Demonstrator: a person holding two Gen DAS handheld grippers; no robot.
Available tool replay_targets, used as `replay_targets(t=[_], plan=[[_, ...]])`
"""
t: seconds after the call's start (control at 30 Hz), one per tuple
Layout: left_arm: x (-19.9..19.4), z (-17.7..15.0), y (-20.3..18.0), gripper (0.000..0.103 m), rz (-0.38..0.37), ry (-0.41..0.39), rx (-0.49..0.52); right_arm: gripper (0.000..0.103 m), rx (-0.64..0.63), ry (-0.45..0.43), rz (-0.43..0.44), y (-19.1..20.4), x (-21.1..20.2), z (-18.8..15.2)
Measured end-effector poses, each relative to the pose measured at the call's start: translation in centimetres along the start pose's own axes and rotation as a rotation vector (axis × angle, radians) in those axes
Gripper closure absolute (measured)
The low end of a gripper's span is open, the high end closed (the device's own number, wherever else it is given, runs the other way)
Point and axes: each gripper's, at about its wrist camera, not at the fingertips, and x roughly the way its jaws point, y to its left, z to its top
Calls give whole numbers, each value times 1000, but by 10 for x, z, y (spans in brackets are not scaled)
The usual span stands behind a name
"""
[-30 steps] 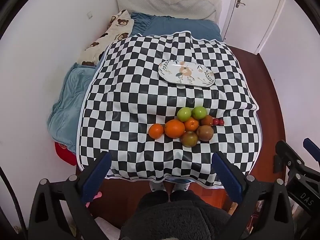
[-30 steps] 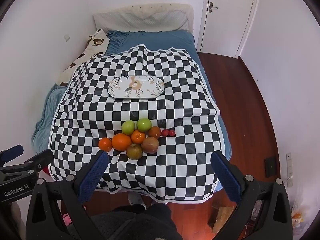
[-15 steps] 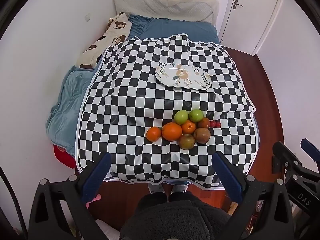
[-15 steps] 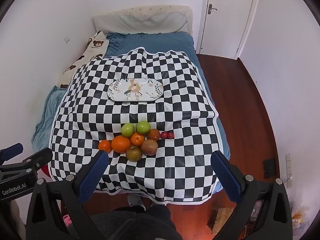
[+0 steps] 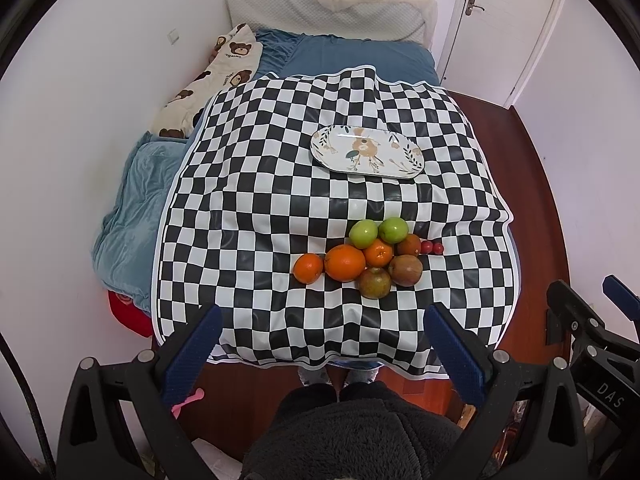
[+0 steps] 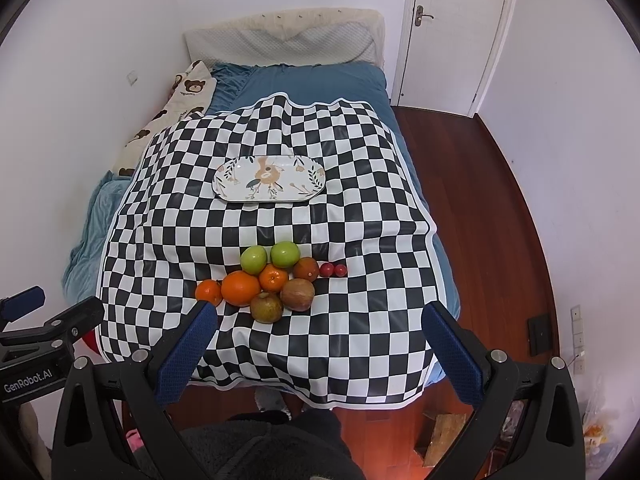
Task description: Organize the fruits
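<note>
The left gripper [image 5: 320, 344] hangs above the near edge of the checkered cloth [image 5: 256, 200], its blue-padded fingers [image 5: 192, 356] spread wide with nothing between them. The right gripper [image 6: 320, 344] is likewise held high and wide apart, empty, beside the left one.

The fruits lie in a tight cluster on the near half of the cloth, short of both grippers. Two green apples [image 5: 363, 233] sit side by side at the back of the group. In front of them are a large orange [image 5: 345, 263] and a smaller tangerine [image 5: 378, 252], touching. A second tangerine [image 5: 308, 268] sits at the left end, just beside the large orange. Two brownish round fruits [image 5: 374, 282] rest at the front, a third, reddish-brown one [image 5: 409, 245] behind them on the right, and two small red fruits [image 5: 432, 247] lie at the right edge of the cluster.

Farther back, well apart from the fruit, an oblong white plate [image 5: 366, 153] with a leafy floral print lies on the cloth, nothing on it.

The black-and-white cloth looks glossy and wrinkled, draped over a bed [image 5: 360, 56] with blue sheets. A bear-print pillow [image 5: 208, 84] lies along the left wall, and a quilted cream headboard stands at the far end. The floor [image 6: 480, 200] is reddish wood; a white door [image 6: 452, 28] stands closed in the far right corner.
</note>
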Motion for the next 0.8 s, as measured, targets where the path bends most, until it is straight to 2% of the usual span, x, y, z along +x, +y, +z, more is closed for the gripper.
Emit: replay_targets(t=[0.8], plan=[[0, 0, 0, 0, 0, 2, 2, 0, 13, 2, -5, -1, 0, 1]])
